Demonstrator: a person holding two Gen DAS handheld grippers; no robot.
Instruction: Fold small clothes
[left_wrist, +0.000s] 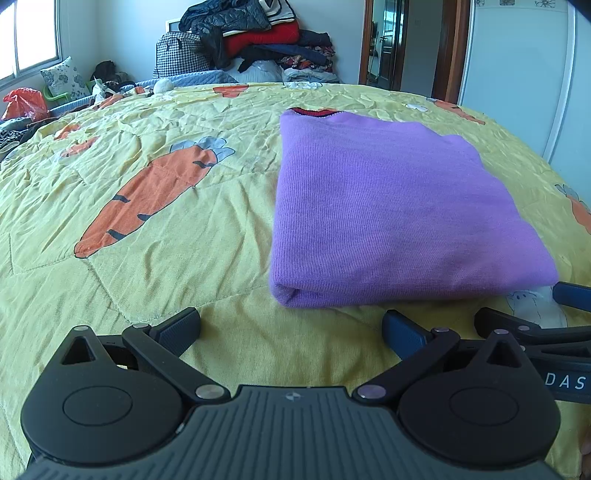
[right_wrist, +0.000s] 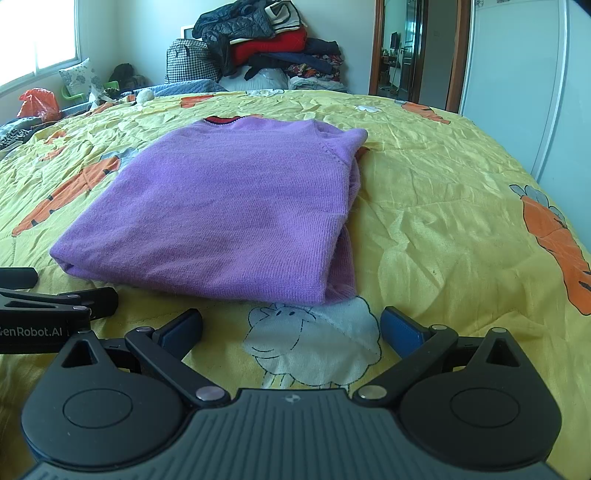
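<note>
Purple knit is what we're looking at: a sweater (left_wrist: 399, 210) folded into a neat rectangle, lying flat on the yellow quilt (left_wrist: 155, 236) with its carrot and sheep prints. In the left wrist view it fills the centre-right of the frame; in the right wrist view it sits centre-left (right_wrist: 218, 210).

Readable writing: we can make out "DAS" in white on the right gripper's side at the right edge of the left view, and "GenRobot.AI" (first letter cut off) on the left gripper's side at the left edge of the right view.

The sweater's long axis runs away from us toward the top of the frame, with the red-and-navy collar at the far end and the thick folded edge nearest the grippers.

Our left gripper (left_wrist: 291, 326) has its jaws spread wide with nothing in them, just short of the near fold. The right gripper (right_wrist: 291, 326) is the same, wide apart and holding nothing, over the sheep print.

A heap of clothes (right_wrist: 269, 40) sits at the upper centre.
</note>
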